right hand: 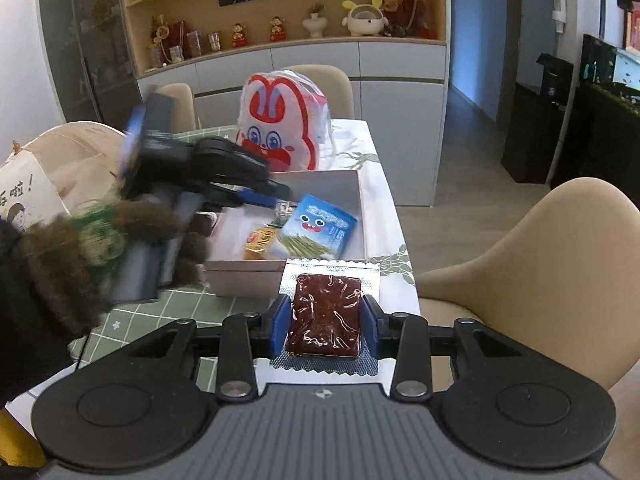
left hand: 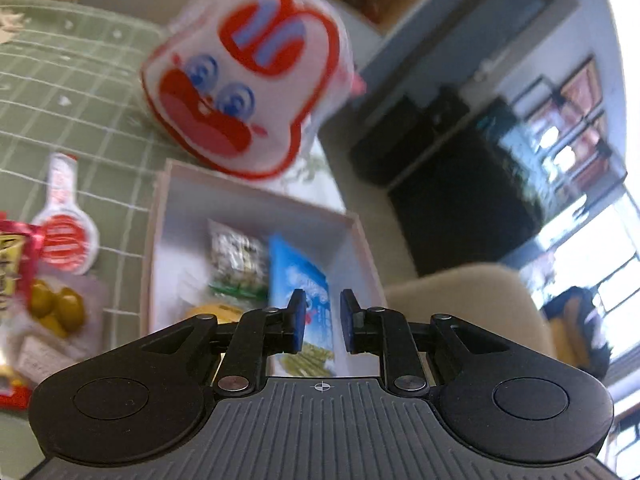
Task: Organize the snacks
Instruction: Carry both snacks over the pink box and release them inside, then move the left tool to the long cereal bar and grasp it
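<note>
Tabletop (right hand: 168, 304) under a green grid-patterned cloth, in a dining room with beige padded chairs (right hand: 532, 248) and a wooden display shelf (right hand: 280, 8) at 12 o'clock. A shallow white cardboard box (right hand: 360, 200) holds a glossy blue snack packet (right hand: 316, 228), a yellow packet (right hand: 260, 240) and a green-and-white one (left hand: 236, 256). Behind it, at 12 o'clock, stands a white rabbit-shaped bag (right hand: 280, 128) with red outline. Loose snacks (left hand: 60, 240) lie at 9 o'clock. Right tongs (right hand: 325, 328) pinch a flat clear-wrapped dark red snack slab (right hand: 326, 312), held near the box's front edge. Left tongs (left hand: 322, 320), slightly spread and empty, hang over the box.
</note>
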Motion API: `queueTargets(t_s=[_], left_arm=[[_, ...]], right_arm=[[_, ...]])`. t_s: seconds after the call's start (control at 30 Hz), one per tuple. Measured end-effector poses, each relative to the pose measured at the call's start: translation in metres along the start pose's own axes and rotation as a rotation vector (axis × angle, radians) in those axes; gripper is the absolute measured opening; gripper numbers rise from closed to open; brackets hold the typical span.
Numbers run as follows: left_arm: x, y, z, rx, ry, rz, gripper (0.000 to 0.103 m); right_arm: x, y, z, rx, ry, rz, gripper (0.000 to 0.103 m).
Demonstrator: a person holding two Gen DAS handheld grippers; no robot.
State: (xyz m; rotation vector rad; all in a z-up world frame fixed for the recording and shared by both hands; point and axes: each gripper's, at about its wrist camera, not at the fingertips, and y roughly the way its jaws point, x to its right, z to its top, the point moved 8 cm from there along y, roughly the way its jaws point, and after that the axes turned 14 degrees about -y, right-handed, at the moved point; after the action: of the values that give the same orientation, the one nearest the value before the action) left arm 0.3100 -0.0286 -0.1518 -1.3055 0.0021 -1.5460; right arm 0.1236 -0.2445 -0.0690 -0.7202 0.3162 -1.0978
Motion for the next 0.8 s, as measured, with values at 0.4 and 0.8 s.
queueTargets(t_s=[0.4,0.8], left_arm=[[-0.079,-0.111,-0.126,-0.209,0.1,0.263,0.021],[-0.151,-0.16,-0.128,-0.146,-0.074,0.368,0.021]], right_arm=[[0.012,0.129,0.081,-0.066,0.001,0.073,0.037],[-0.011,0.23,0.056,-0.282,0.033,0.078,0.038]])
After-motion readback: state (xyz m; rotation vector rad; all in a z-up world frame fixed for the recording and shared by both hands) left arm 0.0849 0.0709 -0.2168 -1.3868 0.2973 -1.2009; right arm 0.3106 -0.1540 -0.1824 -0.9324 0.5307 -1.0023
